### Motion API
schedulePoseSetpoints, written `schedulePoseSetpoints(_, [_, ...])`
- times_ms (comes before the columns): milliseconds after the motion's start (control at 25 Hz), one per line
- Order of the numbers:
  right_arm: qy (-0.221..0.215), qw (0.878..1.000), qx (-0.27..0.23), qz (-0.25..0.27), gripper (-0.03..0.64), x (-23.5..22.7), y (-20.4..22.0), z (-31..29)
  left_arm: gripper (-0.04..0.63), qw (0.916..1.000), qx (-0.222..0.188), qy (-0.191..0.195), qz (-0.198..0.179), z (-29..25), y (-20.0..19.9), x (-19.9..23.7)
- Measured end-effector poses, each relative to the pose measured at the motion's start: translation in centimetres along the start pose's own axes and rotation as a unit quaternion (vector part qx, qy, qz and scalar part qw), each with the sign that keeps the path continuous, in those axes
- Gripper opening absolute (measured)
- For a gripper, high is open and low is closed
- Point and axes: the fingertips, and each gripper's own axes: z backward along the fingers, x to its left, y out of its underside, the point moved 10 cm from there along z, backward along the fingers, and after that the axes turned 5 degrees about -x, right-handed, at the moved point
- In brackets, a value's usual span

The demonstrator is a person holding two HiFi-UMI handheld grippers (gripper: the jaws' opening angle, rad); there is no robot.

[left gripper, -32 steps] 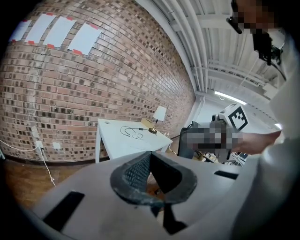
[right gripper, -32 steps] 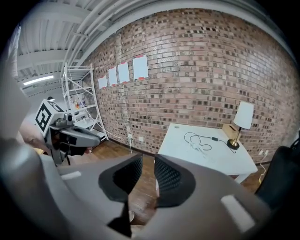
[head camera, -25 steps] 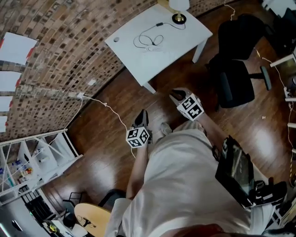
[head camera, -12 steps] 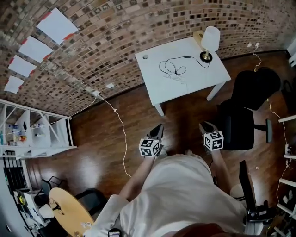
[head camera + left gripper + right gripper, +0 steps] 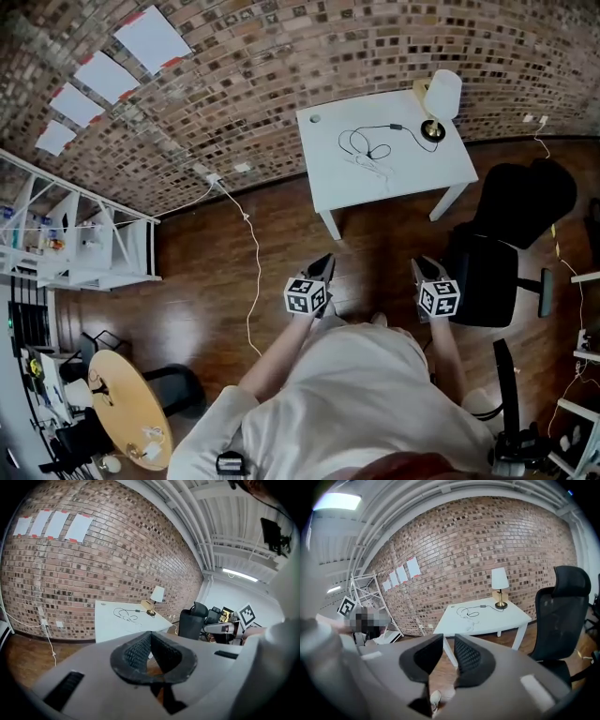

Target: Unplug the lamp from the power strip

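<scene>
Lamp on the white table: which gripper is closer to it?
Right. The right gripper, empty jaws just closing a little, hangs over the floor towards the lamp end of the table; the left gripper hangs further left. Both are well short.

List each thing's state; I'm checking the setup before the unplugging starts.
White-shaded brass-based table lamp: upright at a far corner of the white table.
Thin black cord: loose loops on the table, running to the lamp.
Left gripper: shut, empty.
Right gripper: slightly open, just been closing, empty.
</scene>
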Motion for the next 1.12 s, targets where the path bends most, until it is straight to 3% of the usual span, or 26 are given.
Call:
schedulePoseSetpoints(160, [-0.017, 1.000, 0.009, 0.001, 0.066, -0.9, 1.5, 2.1, -0.003, 0.9999, 0.004, -0.012, 0.009, 1.0, 1.6, -2.1])
schedulePoseSetpoints(360, [-0.065, 0.996, 0.026, 0.056, 0.066, -1.2, 3.0, 4.2, -0.003, 0.9995, 0.000, -0.016, 0.028, 1.5, 4.3, -5.3])
schedulePoseSetpoints(760, [-0.073, 0.996, 0.042, 0.043, 0.066, -2.5, 6.7, 6.4, -0.003, 0.9986, 0.031, -0.016, 0.041, 2.3, 9.4, -9.3])
schedulePoseSetpoints(1120, [-0.075, 0.997, 0.021, 0.023, 0.066, -3.3, 5.5, 5.9, -0.003, 0.9991, 0.035, -0.018, 0.016, 1.3, 7.4, -9.6])
